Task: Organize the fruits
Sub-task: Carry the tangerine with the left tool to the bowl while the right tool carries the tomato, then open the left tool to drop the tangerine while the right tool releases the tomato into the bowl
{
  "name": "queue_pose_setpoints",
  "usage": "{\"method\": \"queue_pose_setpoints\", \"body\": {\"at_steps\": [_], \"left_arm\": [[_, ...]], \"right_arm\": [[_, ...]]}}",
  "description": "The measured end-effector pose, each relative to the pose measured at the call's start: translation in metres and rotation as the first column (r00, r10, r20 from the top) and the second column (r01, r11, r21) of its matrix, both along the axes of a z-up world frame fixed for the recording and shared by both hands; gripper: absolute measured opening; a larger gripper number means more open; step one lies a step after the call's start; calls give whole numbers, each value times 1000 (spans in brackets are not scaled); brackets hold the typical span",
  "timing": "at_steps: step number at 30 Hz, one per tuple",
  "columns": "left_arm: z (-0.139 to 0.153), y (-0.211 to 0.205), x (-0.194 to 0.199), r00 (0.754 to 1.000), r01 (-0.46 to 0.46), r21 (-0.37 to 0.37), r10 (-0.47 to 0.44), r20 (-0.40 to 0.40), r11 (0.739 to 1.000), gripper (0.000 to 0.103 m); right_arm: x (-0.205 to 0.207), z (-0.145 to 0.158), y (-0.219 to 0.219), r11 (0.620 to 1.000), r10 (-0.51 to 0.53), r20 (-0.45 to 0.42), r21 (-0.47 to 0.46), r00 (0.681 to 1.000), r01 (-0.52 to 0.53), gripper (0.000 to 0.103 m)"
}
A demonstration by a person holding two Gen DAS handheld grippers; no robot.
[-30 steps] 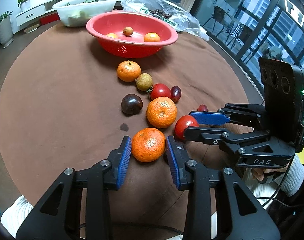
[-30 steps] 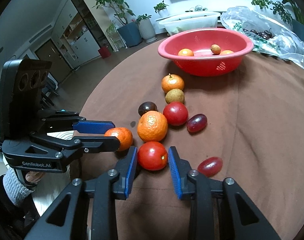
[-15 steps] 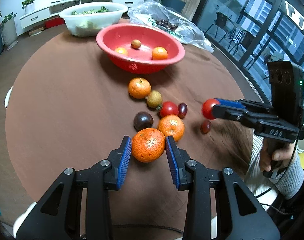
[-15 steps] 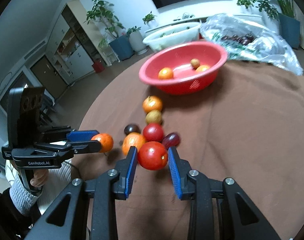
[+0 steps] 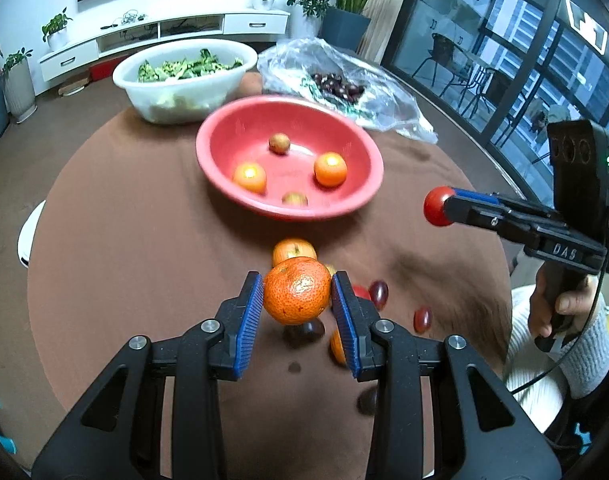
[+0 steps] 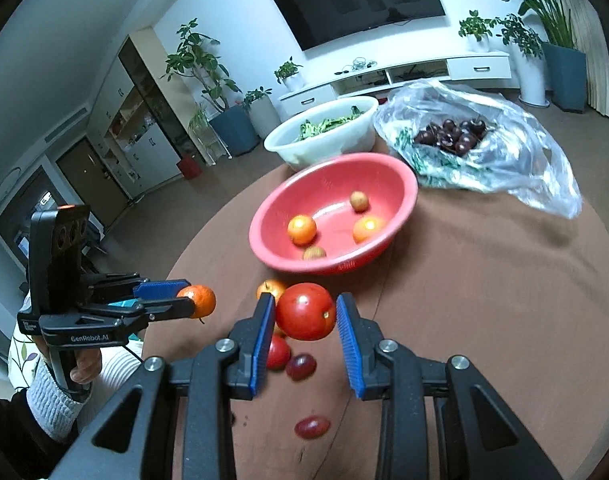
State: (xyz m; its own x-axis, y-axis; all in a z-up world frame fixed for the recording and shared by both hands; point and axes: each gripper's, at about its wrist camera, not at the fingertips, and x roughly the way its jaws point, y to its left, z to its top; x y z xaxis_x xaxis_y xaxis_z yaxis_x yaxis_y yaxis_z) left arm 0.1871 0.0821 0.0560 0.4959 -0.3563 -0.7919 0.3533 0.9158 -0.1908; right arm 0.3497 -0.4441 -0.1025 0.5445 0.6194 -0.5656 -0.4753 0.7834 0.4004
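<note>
Now the left gripper [image 5: 297, 300] is closed on a round orange mandarin [image 5: 297, 291], held above the brown tablecloth [image 5: 124, 240]. The right gripper [image 6: 304, 320] holds a round red tomato [image 6: 305, 311] in the same way, also in the air. Further out, the red plastic bowl [image 5: 224, 184] contains four small fruits. About half of the work seems left: another mandarin [image 5: 294, 249], a tomato and dark grapes [image 6: 312, 427] lie on the cloth.
</note>
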Motion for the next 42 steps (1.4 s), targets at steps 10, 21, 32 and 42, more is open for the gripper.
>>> {"method": "queue_pose_setpoints", "body": {"at_steps": [10,21,32,42], "left_arm": [[16,-13,49,1000,22,26,-23,18,999,33],[9,-30,90,999,44,39,-45,0,998,33],[-8,-40,117,997,67,67,-65,-30,995,33],[-15,-44,131,996,78,91,-74,-44,993,30]], "right_arm": [[39,14,13,1000,18,31,-19,999,-17,35],[69,6,29,997,46,21,-65,999,-44,35],[86,-10,39,990,62,-2,-124,998,-62,35],[93,-19,58,968,98,7,-232,995,-94,35]]}}
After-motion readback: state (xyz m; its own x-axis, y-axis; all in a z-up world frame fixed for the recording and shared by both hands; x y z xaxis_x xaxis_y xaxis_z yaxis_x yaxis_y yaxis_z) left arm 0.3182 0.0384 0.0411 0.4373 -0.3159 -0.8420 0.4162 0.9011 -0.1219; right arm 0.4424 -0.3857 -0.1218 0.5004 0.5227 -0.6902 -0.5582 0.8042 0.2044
